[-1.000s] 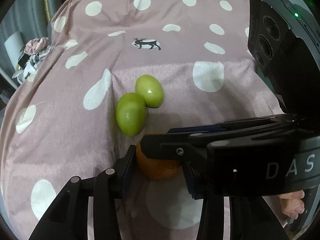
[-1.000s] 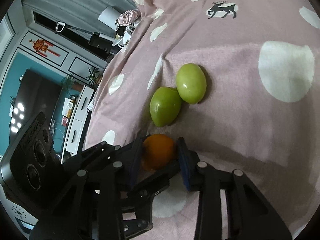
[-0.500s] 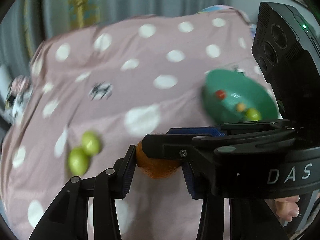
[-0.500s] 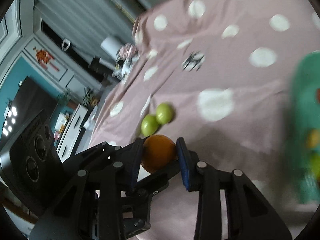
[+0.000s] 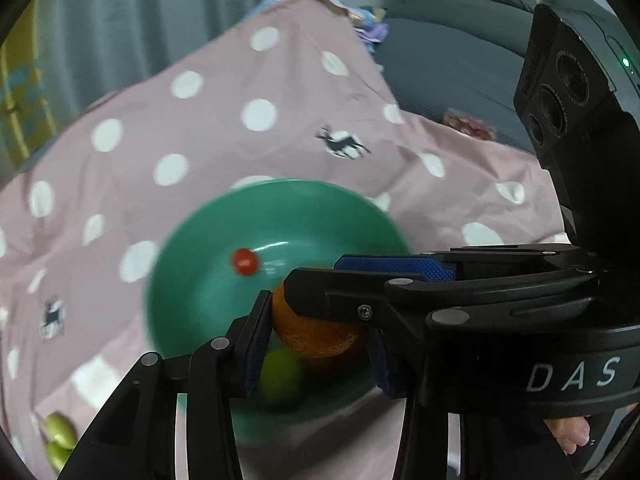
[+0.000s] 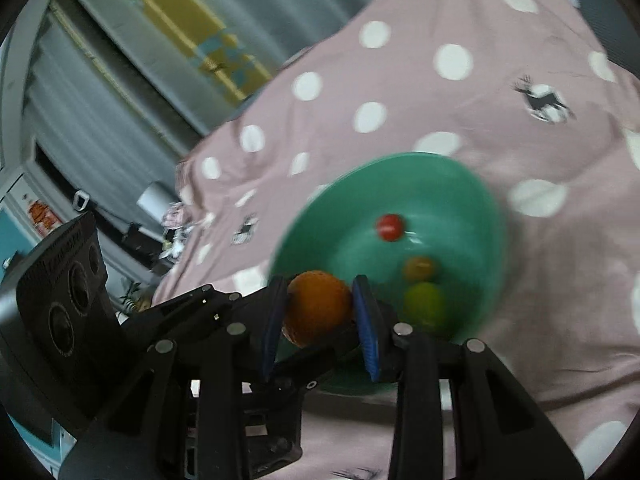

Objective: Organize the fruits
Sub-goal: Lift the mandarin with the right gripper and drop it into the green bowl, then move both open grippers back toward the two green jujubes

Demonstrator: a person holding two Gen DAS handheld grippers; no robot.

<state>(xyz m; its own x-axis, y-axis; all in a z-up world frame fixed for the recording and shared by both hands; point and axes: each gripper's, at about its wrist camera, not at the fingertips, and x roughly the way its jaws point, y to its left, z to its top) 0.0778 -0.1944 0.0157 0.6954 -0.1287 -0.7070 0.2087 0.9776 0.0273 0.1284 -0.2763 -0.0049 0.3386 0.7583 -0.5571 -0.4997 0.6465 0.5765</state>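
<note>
Both grippers hold one orange (image 5: 316, 340) between them, above the near rim of a green bowl (image 5: 192, 280). My left gripper (image 5: 314, 332) is shut on it from left and right; my right gripper (image 6: 320, 312), crossing in front, is shut on the same orange (image 6: 318, 308). The bowl (image 6: 472, 196) holds a small red fruit (image 5: 245, 261), a green fruit (image 5: 280, 376) and, in the right wrist view, a small orange-brown fruit (image 6: 420, 268). Two green fruits (image 5: 58, 440) lie on the cloth at far lower left.
A pink cloth with white dots and deer prints (image 5: 200, 128) covers the surface. A grey sofa (image 5: 460, 40) stands behind at right. Curtains (image 6: 140, 60) and furniture lie to the left.
Both grippers lifted the orange off the cloth, away from the two green fruits, and swung right. The orange now hangs over the green bowl.
</note>
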